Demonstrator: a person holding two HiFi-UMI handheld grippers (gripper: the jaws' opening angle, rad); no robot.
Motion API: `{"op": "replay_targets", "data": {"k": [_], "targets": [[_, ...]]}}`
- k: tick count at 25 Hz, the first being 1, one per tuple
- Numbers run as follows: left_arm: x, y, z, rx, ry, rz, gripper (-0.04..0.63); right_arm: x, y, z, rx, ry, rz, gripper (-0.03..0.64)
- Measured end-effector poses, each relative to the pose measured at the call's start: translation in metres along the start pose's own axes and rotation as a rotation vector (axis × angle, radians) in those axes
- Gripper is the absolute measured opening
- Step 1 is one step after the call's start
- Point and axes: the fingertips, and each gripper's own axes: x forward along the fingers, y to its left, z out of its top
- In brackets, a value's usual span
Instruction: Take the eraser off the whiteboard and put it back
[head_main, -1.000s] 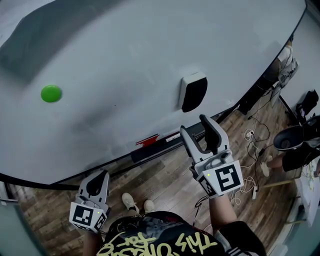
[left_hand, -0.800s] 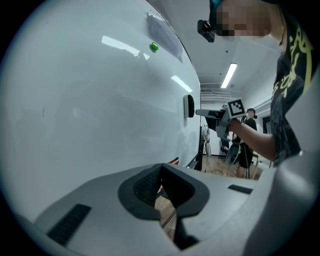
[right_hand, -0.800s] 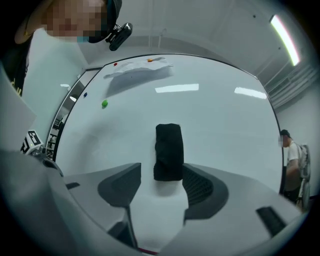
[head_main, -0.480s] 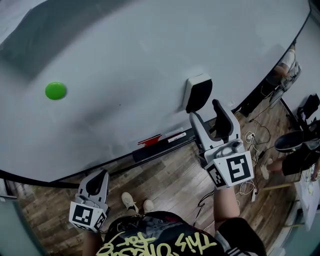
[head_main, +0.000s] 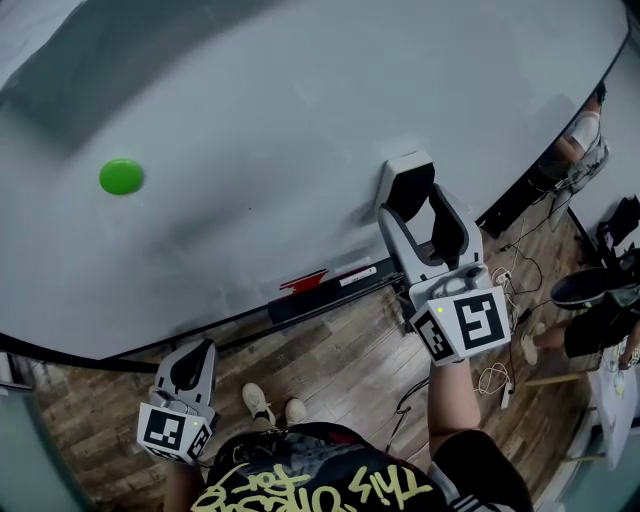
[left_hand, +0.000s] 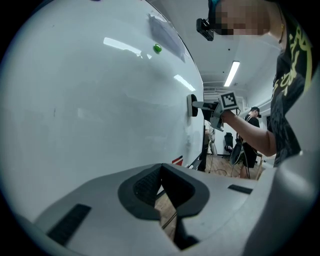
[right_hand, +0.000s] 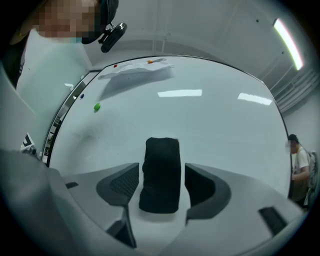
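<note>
The right tongs (head_main: 416, 206) sit at about 3 o'clock in the head view on a bare right forearm (head_main: 452, 400), pointing toward 11 o'clock. Their jaws have just been opening and now stand wide on either side of the eraser (head_main: 407, 170) without pressing it. The left tongs (head_main: 195, 356) hang low at 7 o'clock, pointing toward 12 o'clock, jaws together and empty.

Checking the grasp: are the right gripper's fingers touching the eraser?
Apart. In the right gripper view the eraser stands between the fingers of the right gripper, which have just been opening, with a strip of whiteboard showing on each side.
</note>
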Motion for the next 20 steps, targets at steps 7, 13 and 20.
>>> {"op": "replay_targets", "data": {"k": [7, 13, 20], "targets": [[-0.004, 0.003, -0.001, -0.002, -0.002, 0.014, 0.008, 0.009, 0.001, -0.002, 0.001, 0.002, -0.007, 0.272], [-0.005, 0.005, 0.002, -0.029, -0.007, 0.030, 0.008, 0.016, -0.002, -0.005, 0.023, 0.000, -0.019, 0.272], [-0.008, 0.008, 0.001, -0.014, -0.002, 0.041, 0.008, 0.019, -0.003, -0.008, 0.010, 0.008, -0.029, 0.268]]}}
